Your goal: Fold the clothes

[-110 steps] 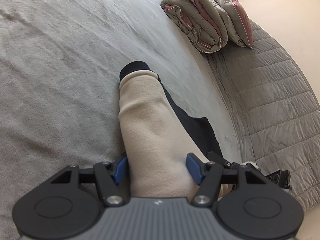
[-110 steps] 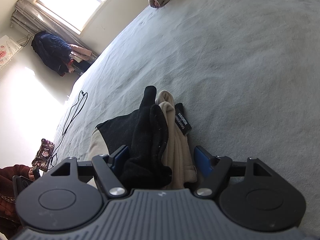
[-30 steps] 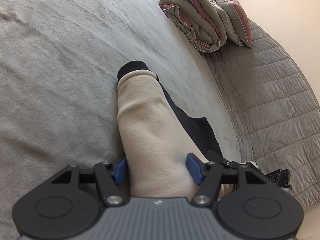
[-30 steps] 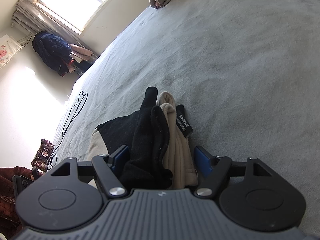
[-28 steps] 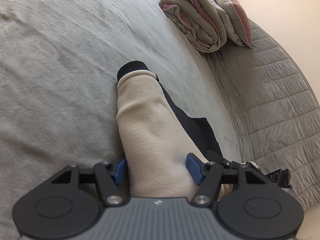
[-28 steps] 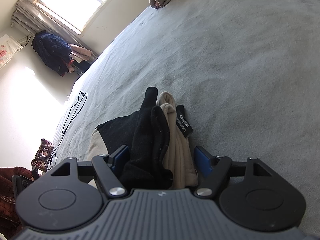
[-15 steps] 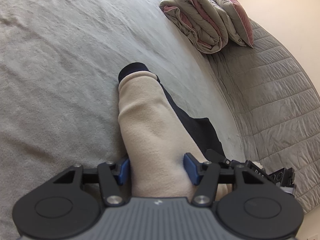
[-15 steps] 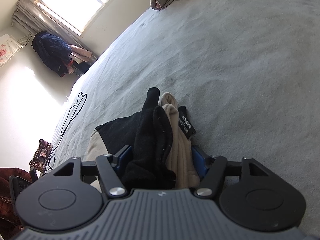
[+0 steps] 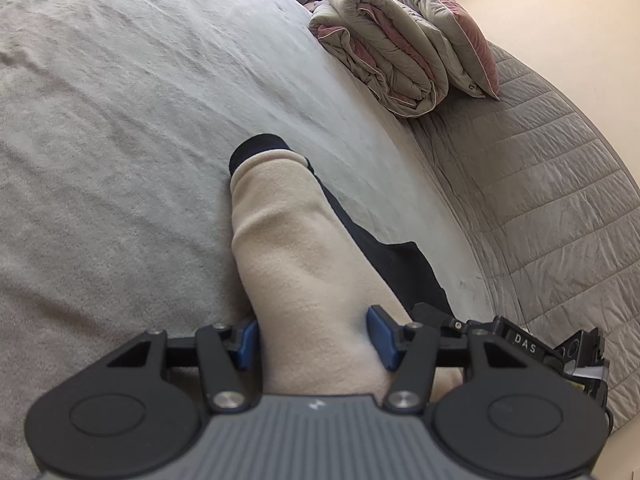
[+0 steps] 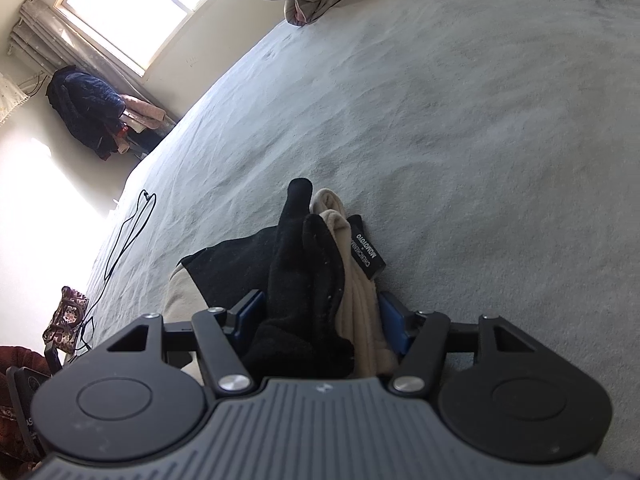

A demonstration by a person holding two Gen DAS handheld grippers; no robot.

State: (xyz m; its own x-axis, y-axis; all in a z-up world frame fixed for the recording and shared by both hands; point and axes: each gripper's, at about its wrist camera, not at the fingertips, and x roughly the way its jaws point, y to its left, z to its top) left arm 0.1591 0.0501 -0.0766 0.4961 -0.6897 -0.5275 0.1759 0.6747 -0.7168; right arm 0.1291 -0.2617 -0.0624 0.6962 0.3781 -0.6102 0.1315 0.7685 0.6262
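Note:
A beige and black fleece garment lies stretched on the grey bed. In the left wrist view its beige fold, ending in a black cuff, runs away from my left gripper, whose blue pads press into the fabric from both sides. In the right wrist view a bunched black and beige edge of the garment, with a black label, sits between the pads of my right gripper, which is shut on it. Both grippers rest low on the bed.
A folded duvet and pillow lie at the bed's far end, beside a quilted grey cover. The right wrist view shows a window, a hanging dark jacket, a cable, a patterned pouch and a dark red sleeve.
Both grippers' jaws have narrowed onto the fabric over the last second. The garment itself has barely shifted.

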